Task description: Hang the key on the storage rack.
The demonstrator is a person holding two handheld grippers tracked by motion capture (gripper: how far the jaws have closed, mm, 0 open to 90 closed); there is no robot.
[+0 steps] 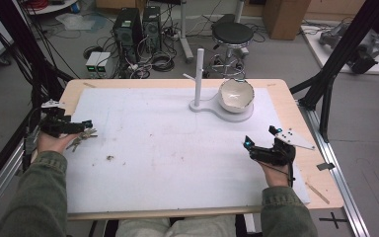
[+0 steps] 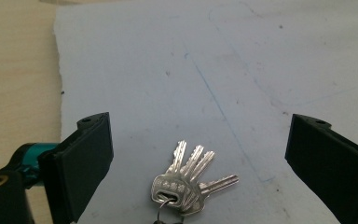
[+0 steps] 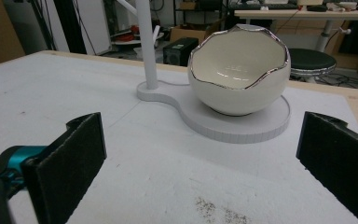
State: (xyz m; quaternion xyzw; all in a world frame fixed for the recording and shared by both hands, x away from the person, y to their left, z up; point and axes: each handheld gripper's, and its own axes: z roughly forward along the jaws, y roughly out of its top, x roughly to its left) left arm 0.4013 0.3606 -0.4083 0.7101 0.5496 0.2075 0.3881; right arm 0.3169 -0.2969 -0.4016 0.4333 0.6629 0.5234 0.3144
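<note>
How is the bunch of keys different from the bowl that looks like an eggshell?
The keys are flat, silvery metal and lie fanned out on the white mat; the bowl is round, white and hollow, with a jagged shiny rim. The keys lie between the open jaws of the left gripper, while the bowl stands upright on a white stand, farther ahead of the right gripper. Both look shiny.

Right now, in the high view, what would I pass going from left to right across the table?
Left gripper → bunch of keys → white post → egg-shaped bowl → right gripper.
</note>
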